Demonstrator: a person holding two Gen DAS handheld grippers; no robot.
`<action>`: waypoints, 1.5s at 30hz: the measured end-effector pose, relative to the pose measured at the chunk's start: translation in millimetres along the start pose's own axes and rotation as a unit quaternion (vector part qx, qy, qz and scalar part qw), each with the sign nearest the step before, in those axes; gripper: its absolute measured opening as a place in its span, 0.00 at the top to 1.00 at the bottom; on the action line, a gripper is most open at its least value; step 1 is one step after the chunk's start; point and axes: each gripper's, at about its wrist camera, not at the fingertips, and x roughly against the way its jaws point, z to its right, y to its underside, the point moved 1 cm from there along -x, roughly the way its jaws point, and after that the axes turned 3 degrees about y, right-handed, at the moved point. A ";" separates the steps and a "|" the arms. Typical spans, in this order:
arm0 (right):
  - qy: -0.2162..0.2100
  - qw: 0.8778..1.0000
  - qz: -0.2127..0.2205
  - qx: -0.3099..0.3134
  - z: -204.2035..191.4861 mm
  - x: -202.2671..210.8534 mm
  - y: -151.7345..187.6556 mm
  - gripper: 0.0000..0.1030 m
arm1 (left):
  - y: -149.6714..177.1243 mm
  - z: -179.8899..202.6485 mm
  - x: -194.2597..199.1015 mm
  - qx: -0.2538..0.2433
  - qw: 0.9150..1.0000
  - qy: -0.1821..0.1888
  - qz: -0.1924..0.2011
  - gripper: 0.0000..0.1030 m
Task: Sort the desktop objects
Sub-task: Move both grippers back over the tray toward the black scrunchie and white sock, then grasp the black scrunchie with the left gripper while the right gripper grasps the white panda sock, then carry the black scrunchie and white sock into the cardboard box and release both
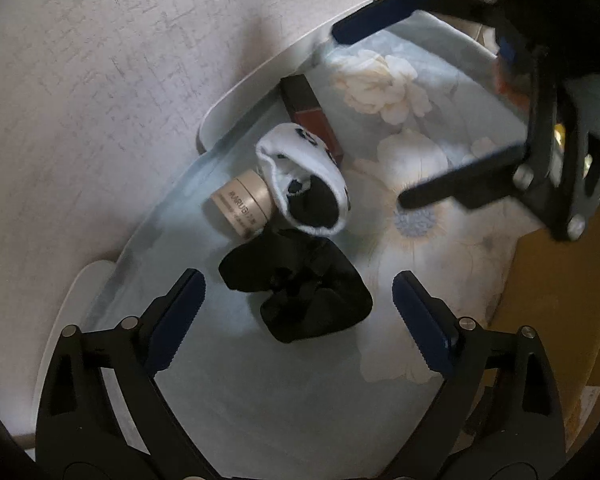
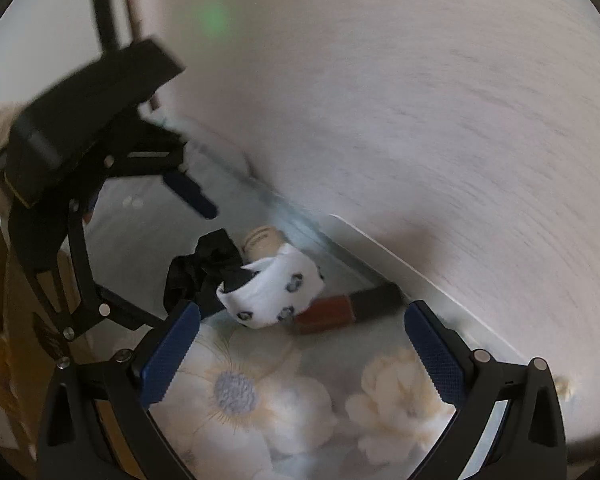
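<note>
Both tongs gape wide, empty; red tube [image 1: 314,118] lies flat, dark cap toward table edge.

The black cloth [image 1: 300,288], the white sock [image 1: 304,184], the beige jar [image 1: 242,204] and the dark red tube [image 1: 312,116] lie packed together and touching, close to the wall [image 1: 100,100]. The flowered table [image 1: 420,208] beside them is bare, so a gripper can pass there. A brown box [image 1: 556,300] blocks the far side.
</note>
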 end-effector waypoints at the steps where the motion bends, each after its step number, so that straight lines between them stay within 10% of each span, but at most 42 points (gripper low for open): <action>1: -0.005 1.000 -0.001 0.007 -1.2 -3.7 -1.4 0.01 | 0.1 -0.7 -0.3 0.000 1.000 0.000 0.001 0.09; 11: -0.026 0.998 -0.005 0.049 -6.5 -32.4 -10.9 0.01 | 2.2 -12.2 -7.3 0.012 1.000 0.015 -0.011 0.20; 23: -0.073 0.997 -0.028 0.030 -12.6 -44.2 -18.3 0.55 | 15.6 -15.4 1.4 0.008 0.999 0.026 -0.022 0.77; 30: -0.064 0.997 -0.027 0.031 -18.9 -30.5 -26.0 0.82 | 21.0 -11.3 22.8 0.002 1.000 0.016 -0.016 0.78; 45: -0.052 0.998 -0.001 -0.017 -44.0 58.6 -48.7 0.84 | 34.3 4.8 156.7 0.021 0.998 -0.034 0.052 0.78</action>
